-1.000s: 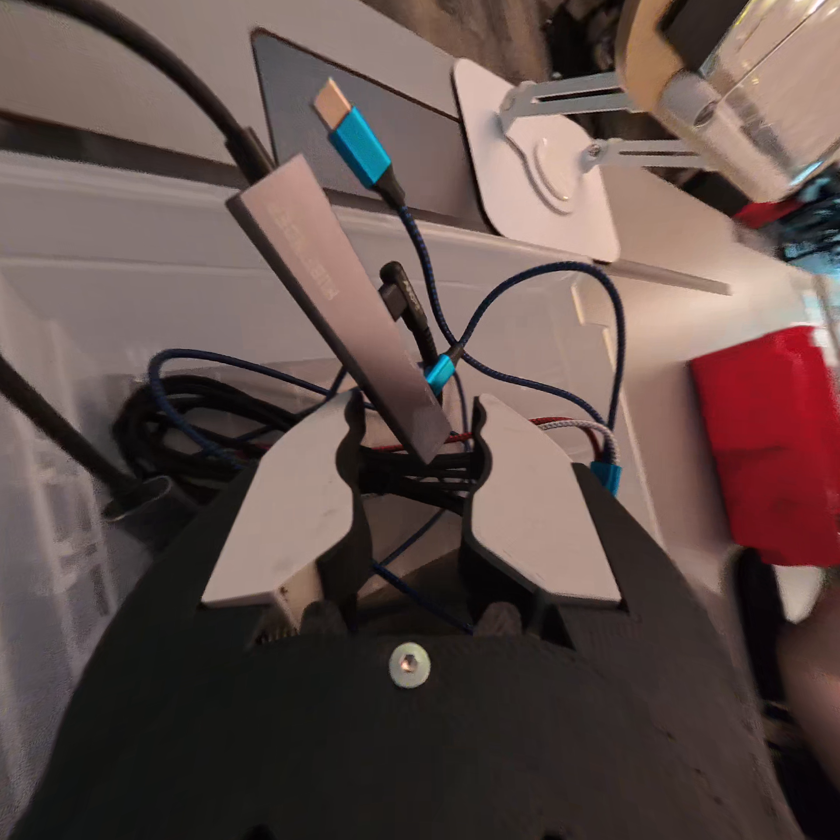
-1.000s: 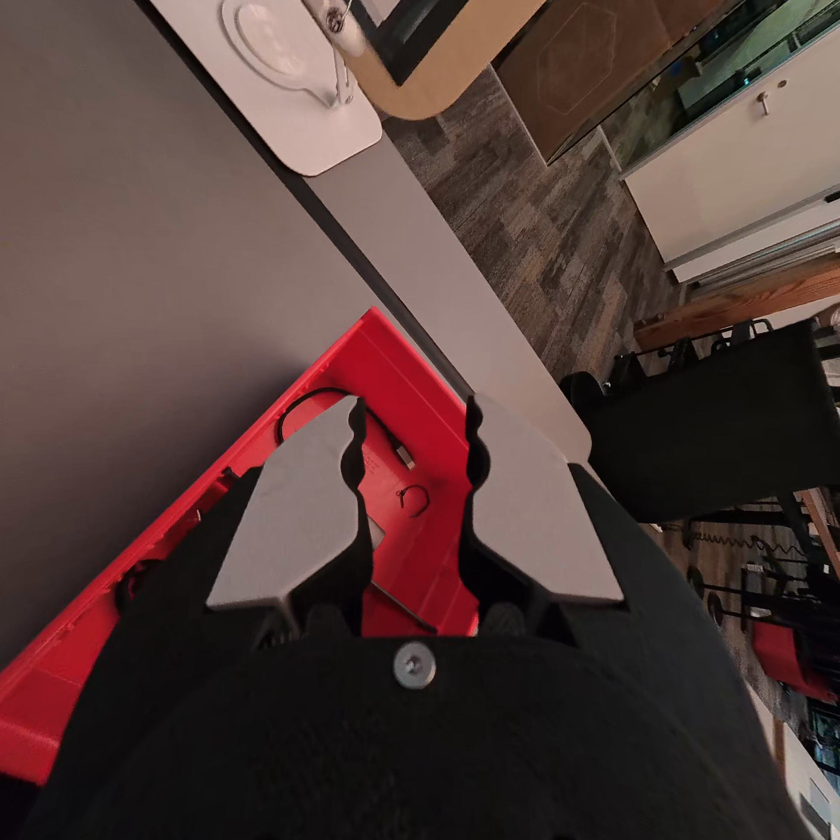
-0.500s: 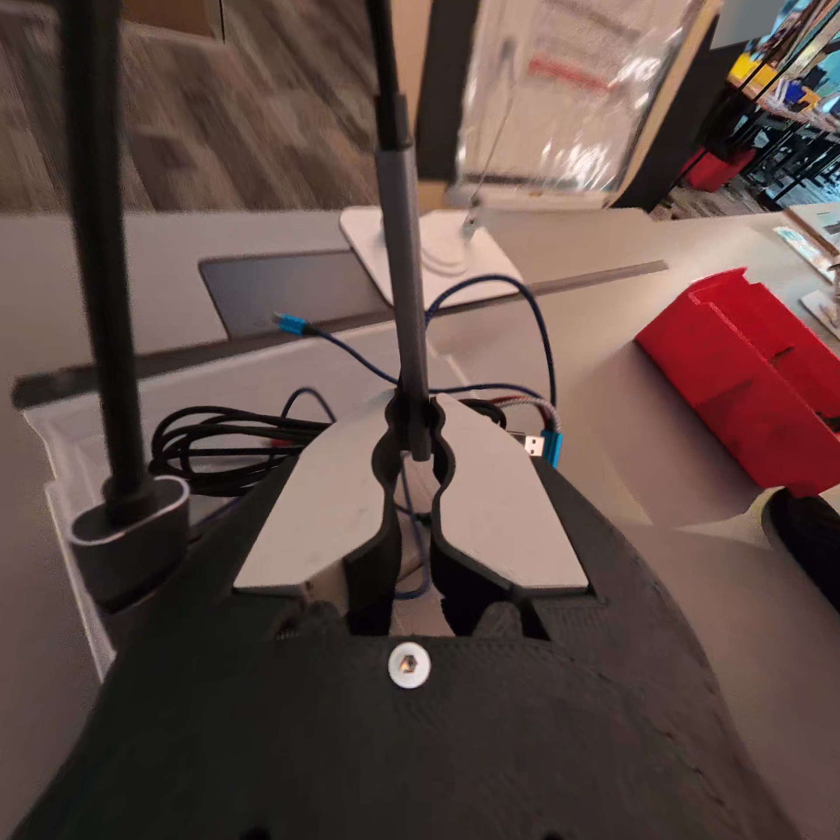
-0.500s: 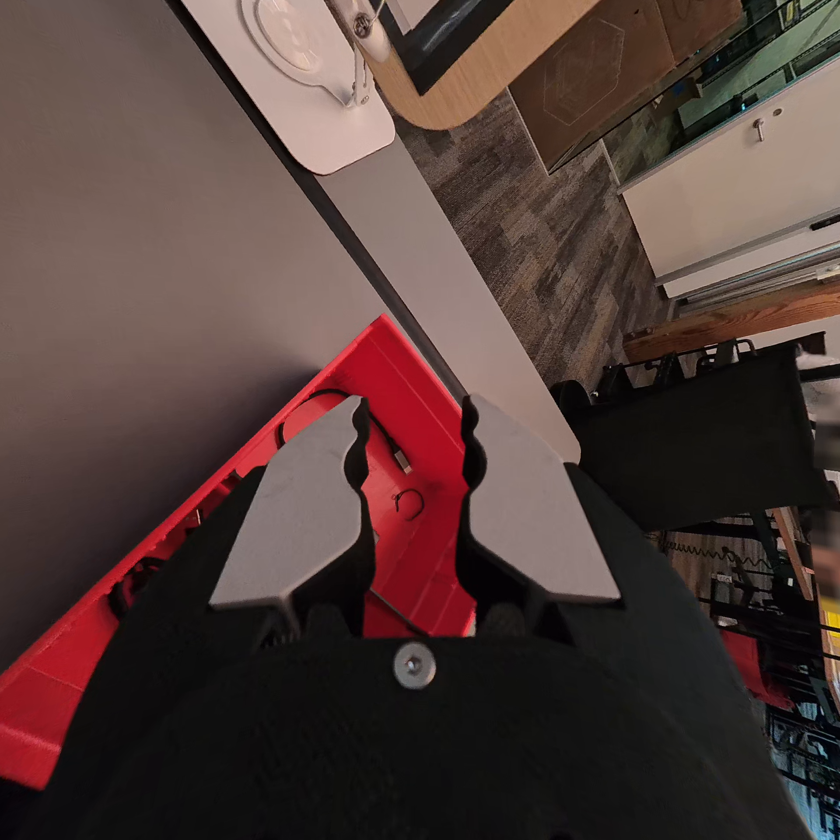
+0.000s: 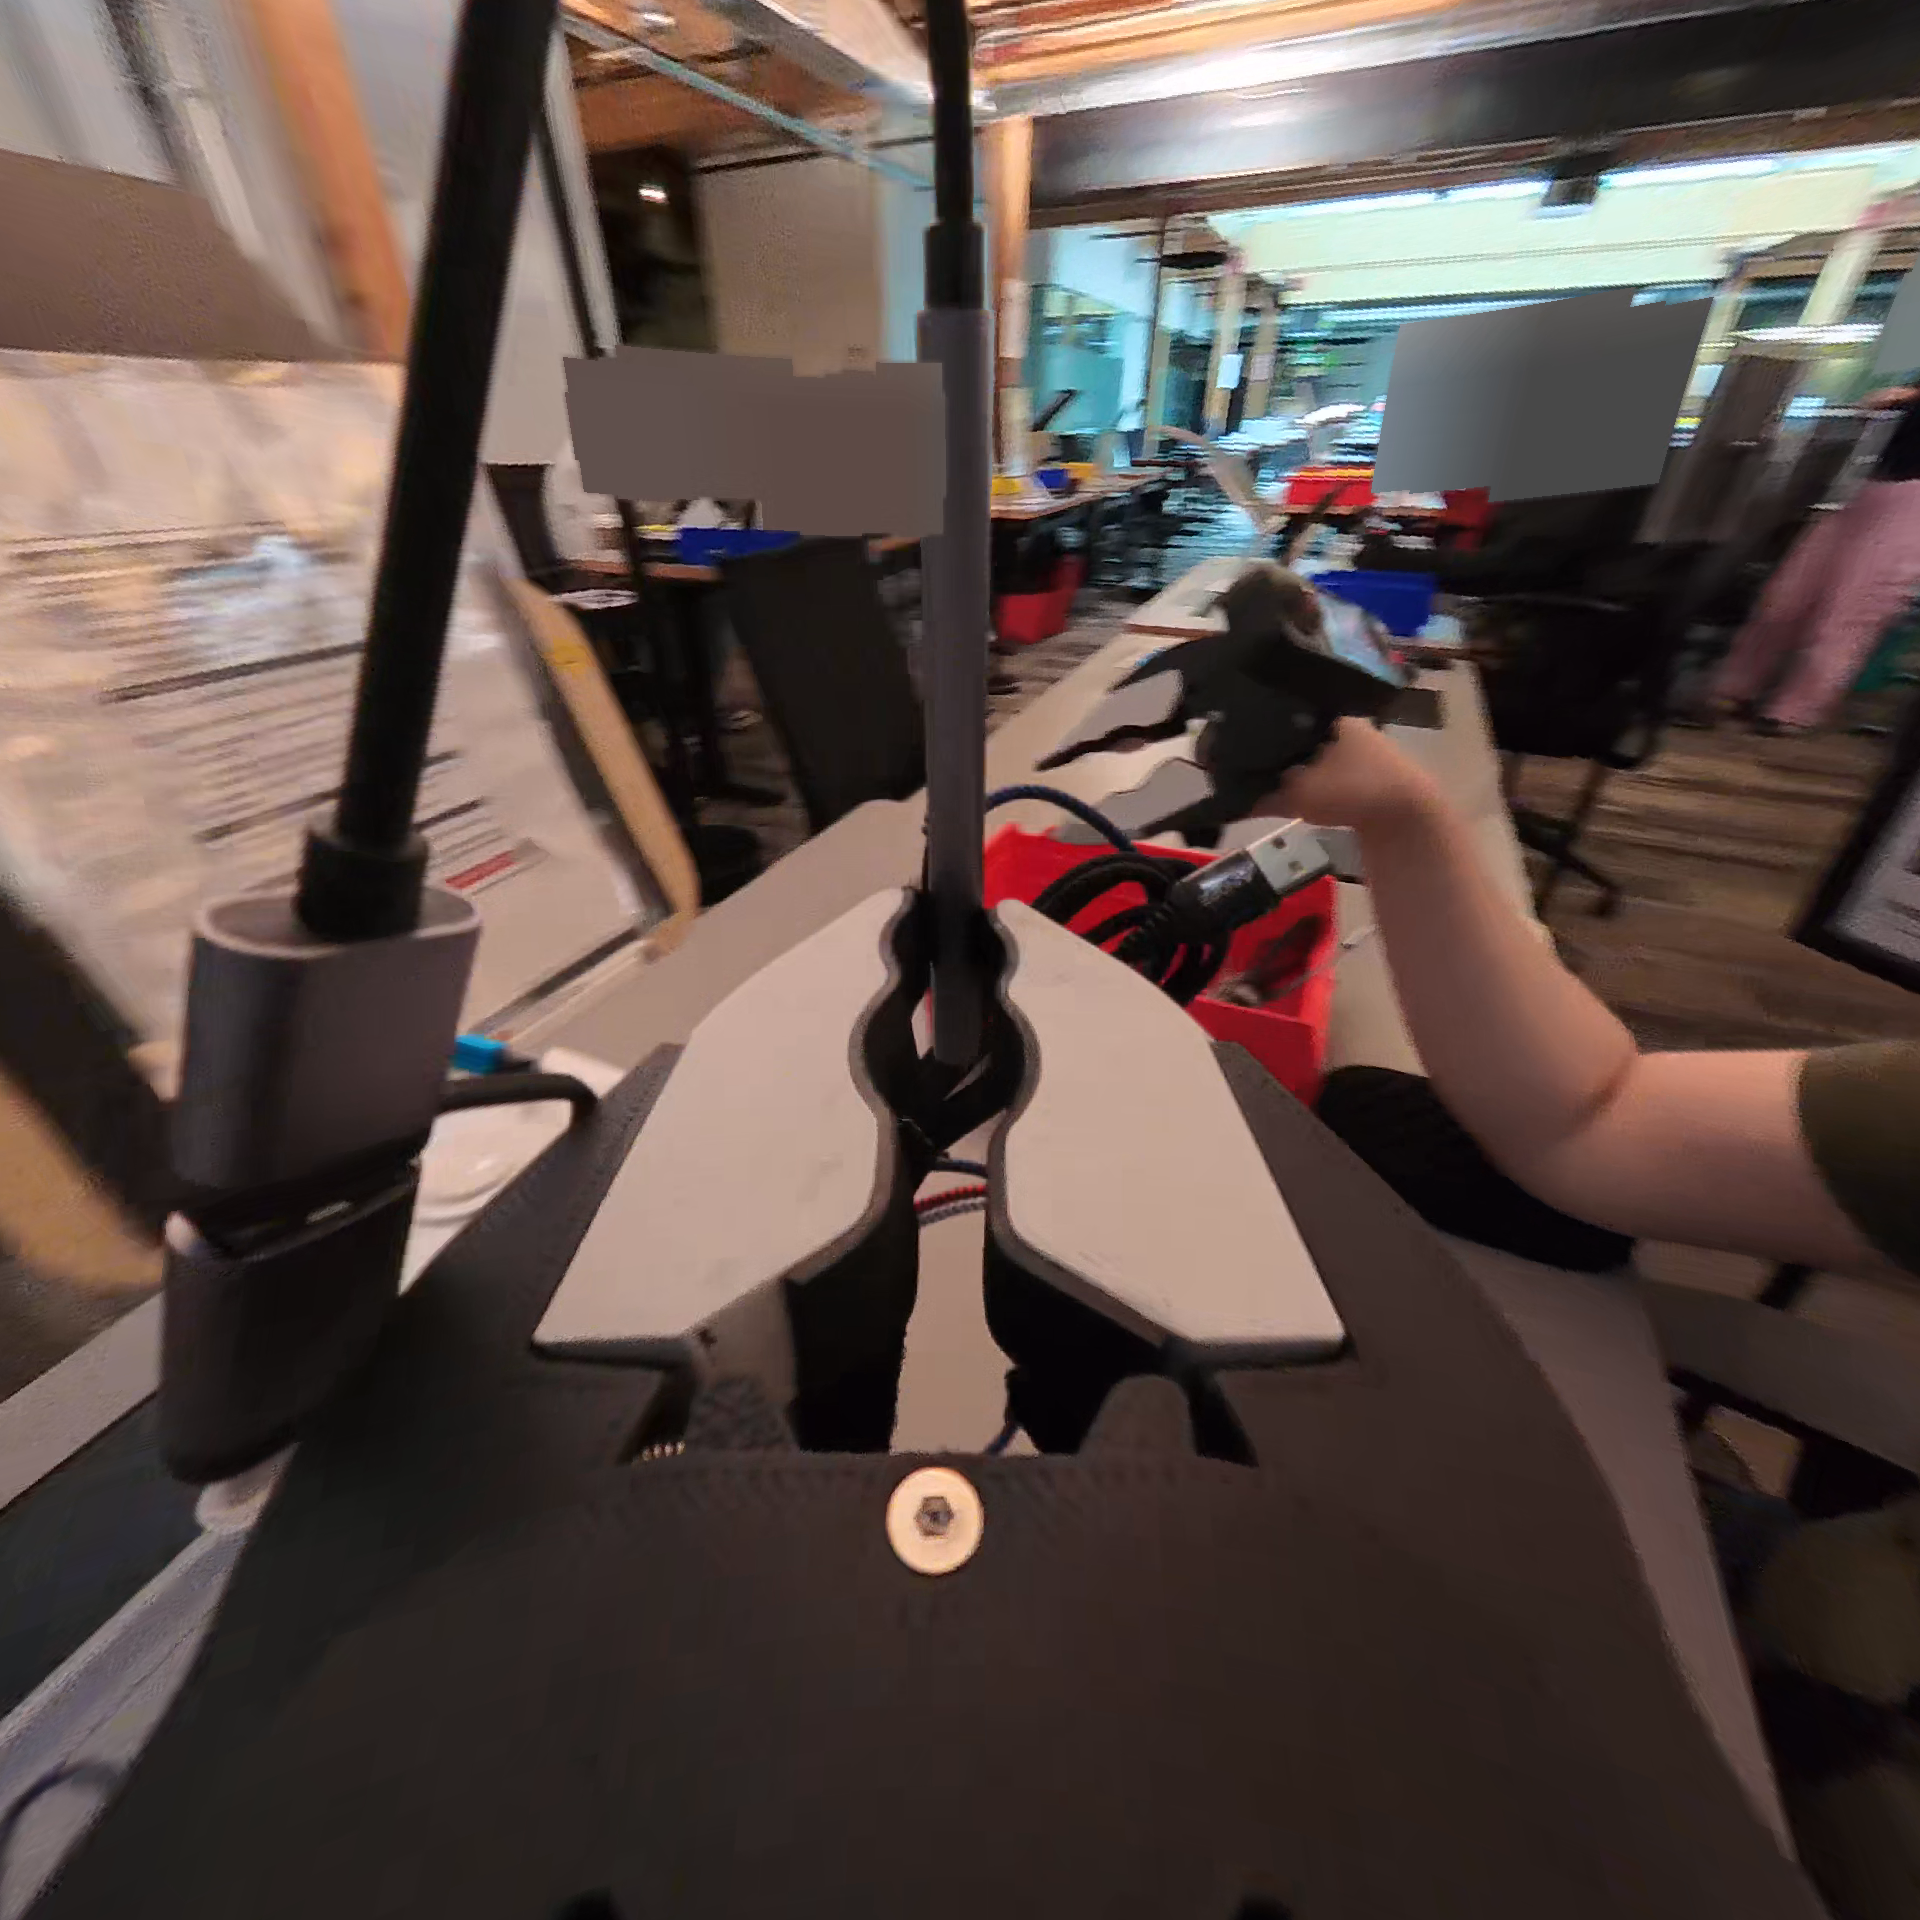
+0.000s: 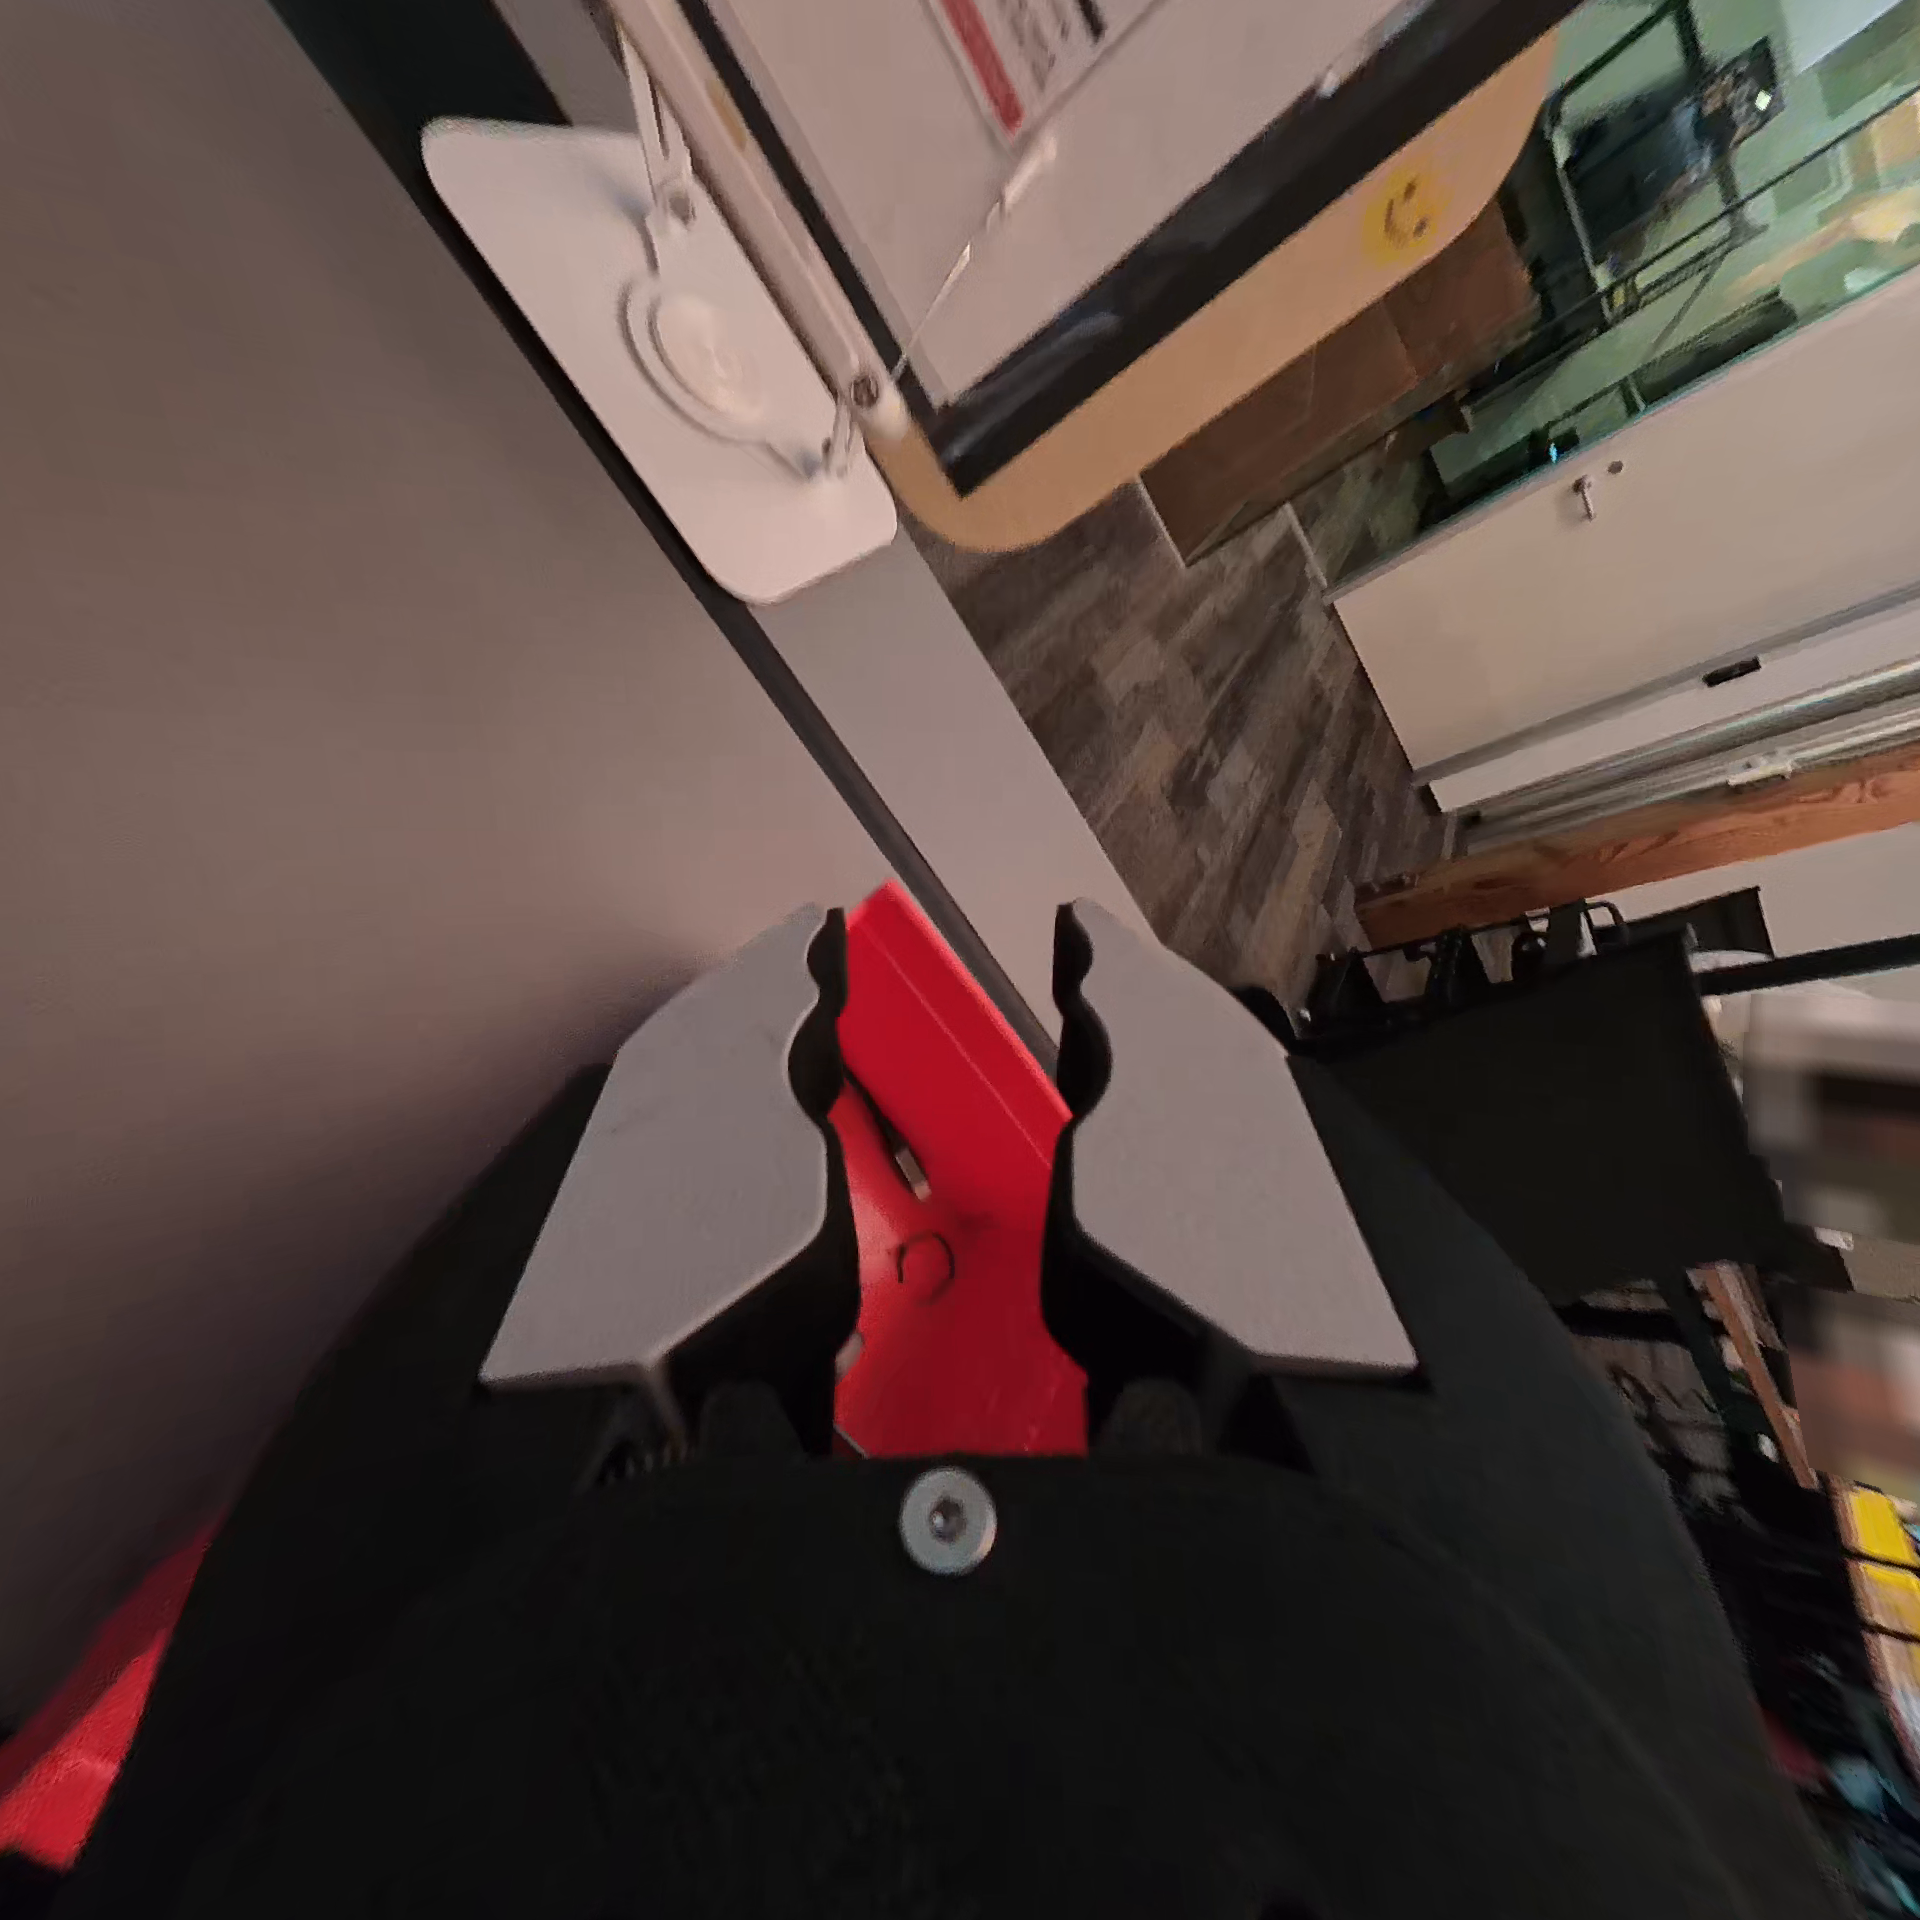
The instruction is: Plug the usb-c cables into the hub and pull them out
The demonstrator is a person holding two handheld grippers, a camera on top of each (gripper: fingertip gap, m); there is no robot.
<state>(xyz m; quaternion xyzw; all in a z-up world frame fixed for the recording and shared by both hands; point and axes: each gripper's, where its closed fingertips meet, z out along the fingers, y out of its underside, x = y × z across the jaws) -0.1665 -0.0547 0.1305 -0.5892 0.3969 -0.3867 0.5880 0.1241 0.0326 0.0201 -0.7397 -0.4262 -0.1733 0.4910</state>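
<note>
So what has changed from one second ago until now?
The left tongs, open around the flat grey metal hub a second ago, have shut on its lower end and lifted it upright, edge-on to the camera. The right tongs stay open and empty over the red plastic bin.

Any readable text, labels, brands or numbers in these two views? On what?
Poster, left wrist view: printed lines, motion-blurred, unreadable.
Sign sheet, right wrist view: print cropped and blurred, not legible.
Yellow sticker on the wooden board: a smiley face, no words.
Hub, seen edge-on: no marking visible.
</note>
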